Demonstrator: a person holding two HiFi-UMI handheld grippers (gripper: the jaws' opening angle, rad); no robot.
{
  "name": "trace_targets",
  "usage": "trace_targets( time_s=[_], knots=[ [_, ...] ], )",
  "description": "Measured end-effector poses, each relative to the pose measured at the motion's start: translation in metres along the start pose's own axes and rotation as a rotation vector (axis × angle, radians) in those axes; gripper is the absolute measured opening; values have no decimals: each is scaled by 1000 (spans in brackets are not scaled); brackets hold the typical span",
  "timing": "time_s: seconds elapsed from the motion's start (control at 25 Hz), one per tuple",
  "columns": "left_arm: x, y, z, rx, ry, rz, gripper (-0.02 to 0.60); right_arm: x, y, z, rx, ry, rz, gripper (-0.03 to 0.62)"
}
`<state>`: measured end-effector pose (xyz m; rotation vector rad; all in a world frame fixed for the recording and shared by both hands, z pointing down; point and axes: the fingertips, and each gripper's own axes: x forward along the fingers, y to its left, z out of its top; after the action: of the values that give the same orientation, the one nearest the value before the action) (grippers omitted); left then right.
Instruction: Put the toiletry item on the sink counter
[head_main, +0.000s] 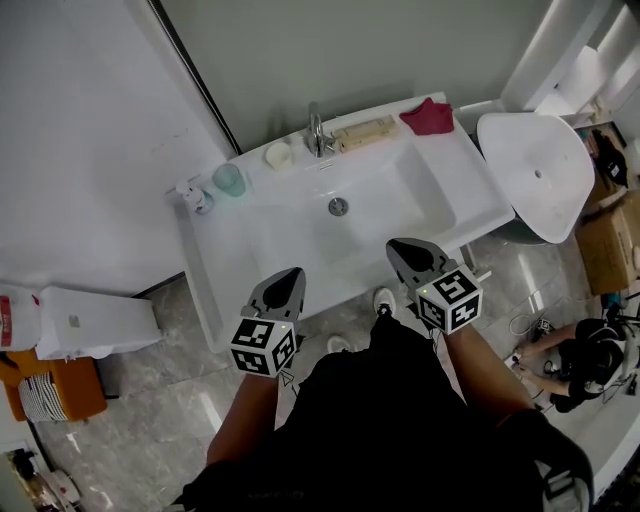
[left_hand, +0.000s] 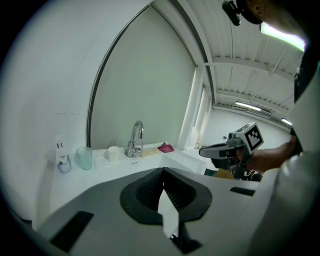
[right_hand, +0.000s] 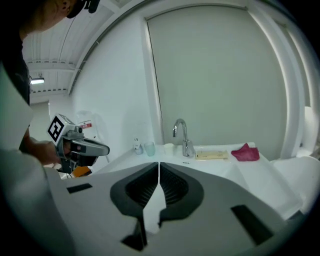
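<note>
1. Here, seen from above, a white sink counter (head_main: 210, 250) has a chrome faucet (head_main: 316, 130) at the back of its basin.
2. Left of the faucet stand, in order, a small white cup (head_main: 278, 154), a teal tumbler (head_main: 229, 179) and, farthest from the faucet at the counter's corner, a small toiletry bottle (head_main: 190, 196), upright and just beside the tumbler.
3. Right of the faucet lie a pale tray (head_main: 365, 133) and a red cloth (head_main: 428, 117).
4. The left gripper (head_main: 290, 276) and right gripper (head_main: 402, 246) hover well in front of the faucet, over the counter's near edge. Each has its jaws pressed together with nothing between them.
5. The bottle already stands on the counter, so the task looks either finished or not yet begun; I cannot tell which.
6. Risks, if the left gripper goes for the bottle:
   - closed jaws would push it over rather than grip it;
   - a nudge away from the faucet could tip it off the corner;
   - a wide approach from the faucet side could knock the tumbler;
   - the slim, smooth bottle may slip or twist in the pads.
</note>
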<state>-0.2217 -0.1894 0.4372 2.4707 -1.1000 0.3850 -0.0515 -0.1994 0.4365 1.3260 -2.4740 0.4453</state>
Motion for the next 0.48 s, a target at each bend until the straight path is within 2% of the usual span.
trace_targets(
  time_s=[0.32, 0.48],
  knots=[
    [3, 18, 13, -11, -8, 91, 5, 32, -61, 4, -233, 87, -12, 5],
    [14, 24, 19, -15, -7, 134, 5, 57, -97, -8, -240, 136, -7, 5]
  ],
)
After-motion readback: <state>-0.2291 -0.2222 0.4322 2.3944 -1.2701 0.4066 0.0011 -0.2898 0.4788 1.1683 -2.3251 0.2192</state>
